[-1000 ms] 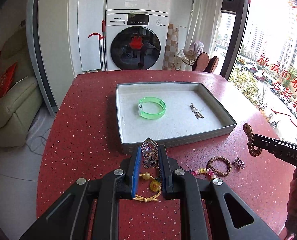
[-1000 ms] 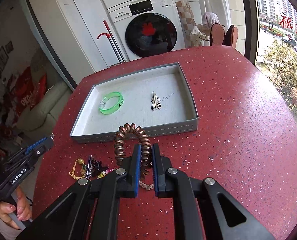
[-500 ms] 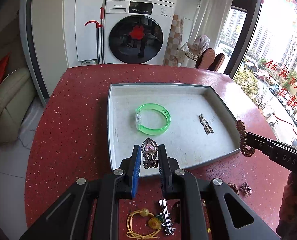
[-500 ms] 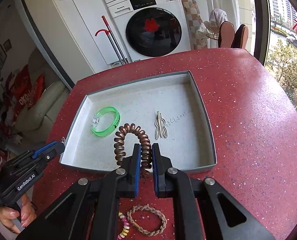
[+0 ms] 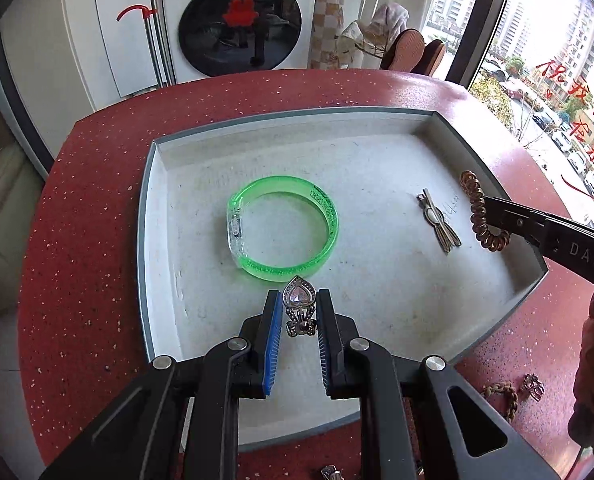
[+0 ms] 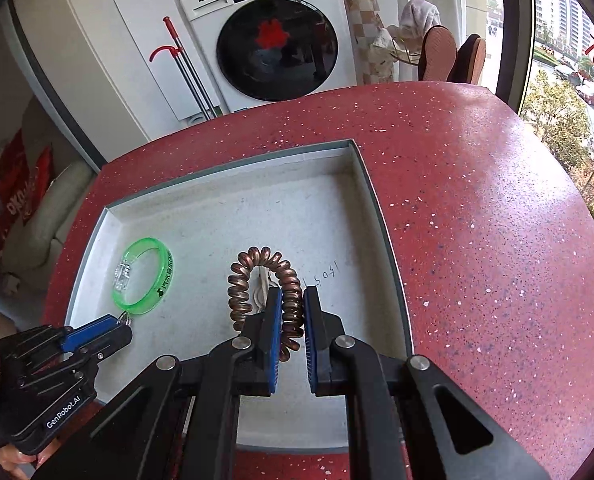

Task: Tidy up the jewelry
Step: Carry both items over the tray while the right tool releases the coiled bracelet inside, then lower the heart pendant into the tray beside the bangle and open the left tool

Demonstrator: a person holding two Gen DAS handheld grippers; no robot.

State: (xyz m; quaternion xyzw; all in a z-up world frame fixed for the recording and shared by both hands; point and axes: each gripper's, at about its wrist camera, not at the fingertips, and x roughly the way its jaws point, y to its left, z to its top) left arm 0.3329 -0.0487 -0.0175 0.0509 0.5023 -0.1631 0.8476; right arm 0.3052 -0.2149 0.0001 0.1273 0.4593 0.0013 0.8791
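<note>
A grey tray sits on the red table. In it lie a green bangle and a metal hair clip. My left gripper is shut on a heart-shaped brooch and holds it over the tray's near part, just in front of the bangle. My right gripper is shut on a brown spiral hair tie and holds it over the tray's right part, above the hair clip. The right gripper also shows in the left wrist view, and the left gripper in the right wrist view.
A braided bracelet and a small charm lie on the table in front of the tray. A washing machine, a mop and chairs stand beyond the table's far edge.
Both grippers have moved forward from the loose jewelry at the table's near edge to over the tray, each still holding its piece.
</note>
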